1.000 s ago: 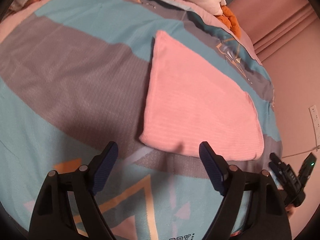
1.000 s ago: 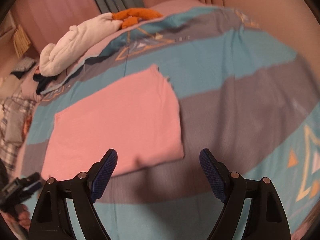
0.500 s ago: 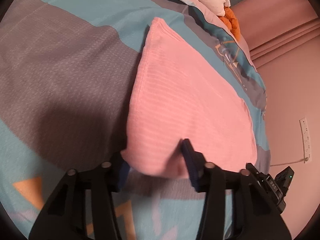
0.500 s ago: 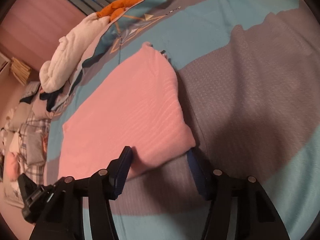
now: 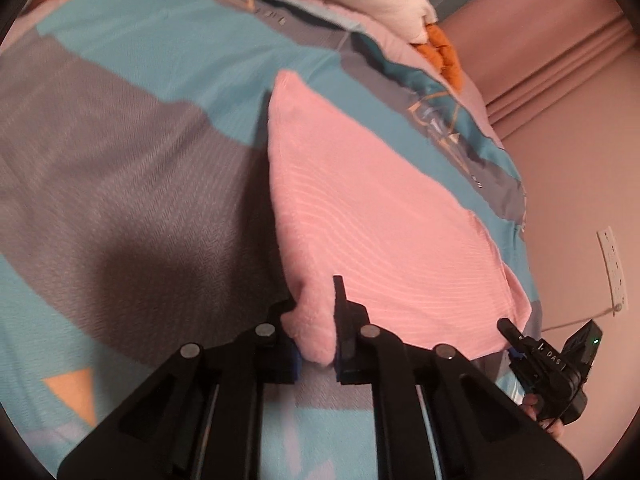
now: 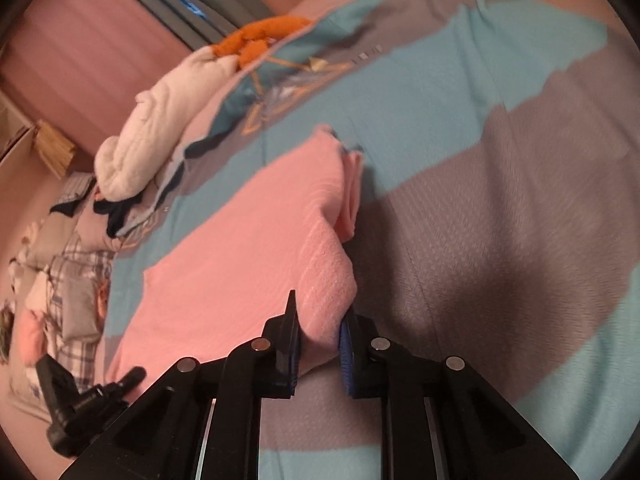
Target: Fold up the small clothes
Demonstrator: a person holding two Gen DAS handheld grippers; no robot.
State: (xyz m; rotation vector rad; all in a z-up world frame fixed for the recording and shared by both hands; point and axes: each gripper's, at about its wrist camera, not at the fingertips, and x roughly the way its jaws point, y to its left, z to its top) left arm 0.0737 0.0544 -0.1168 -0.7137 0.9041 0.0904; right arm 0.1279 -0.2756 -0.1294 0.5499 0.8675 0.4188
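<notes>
A pink ribbed cloth (image 5: 372, 216) lies folded on the bed. My left gripper (image 5: 316, 332) is shut on its near left corner, which bunches between the jaws. My right gripper (image 6: 320, 336) is shut on the near right corner of the same pink cloth (image 6: 248, 264), lifting it so a lower layer shows along the right edge. The right gripper also shows in the left wrist view (image 5: 516, 340), and the left gripper shows in the right wrist view (image 6: 128, 376).
The bedspread (image 5: 120, 168) has teal, grey and pink patches. A white rolled blanket (image 6: 160, 136) and an orange cloth (image 6: 256, 38) lie at the bed's far end. Plaid bedding (image 6: 68, 280) lies left. A wall socket (image 5: 614, 268) is right.
Both grippers moved forward onto the cloth's near edge and closed from wide open onto its two near corners. The corners now bunch and lift.
</notes>
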